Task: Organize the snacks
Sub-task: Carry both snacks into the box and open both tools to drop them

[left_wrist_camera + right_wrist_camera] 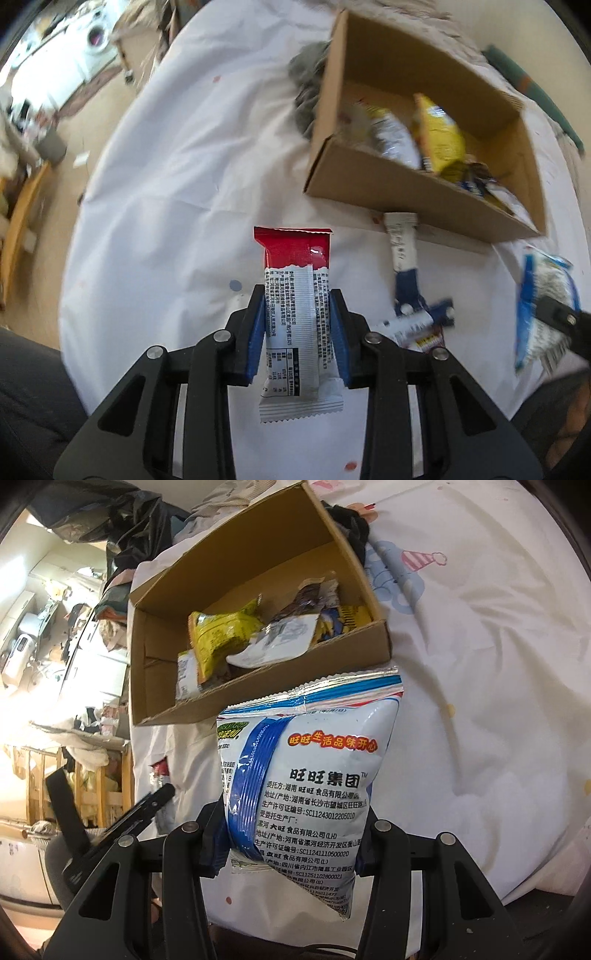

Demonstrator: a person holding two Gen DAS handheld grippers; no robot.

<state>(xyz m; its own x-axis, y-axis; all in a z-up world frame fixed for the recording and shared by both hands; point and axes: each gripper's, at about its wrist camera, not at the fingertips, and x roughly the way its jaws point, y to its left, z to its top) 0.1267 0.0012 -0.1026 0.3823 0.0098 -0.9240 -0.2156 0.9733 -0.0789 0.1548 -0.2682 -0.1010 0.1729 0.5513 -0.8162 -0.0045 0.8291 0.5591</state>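
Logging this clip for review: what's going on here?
A person is sorting snacks into a cardboard box on a white sheet. The left gripper is shut on a red and white bar; the right gripper is shut on a blue and white bag. Both are held in the air short of the box, which already holds a yellow packet and other wrappers. A few blue and white sachets lie on the sheet beside the box.
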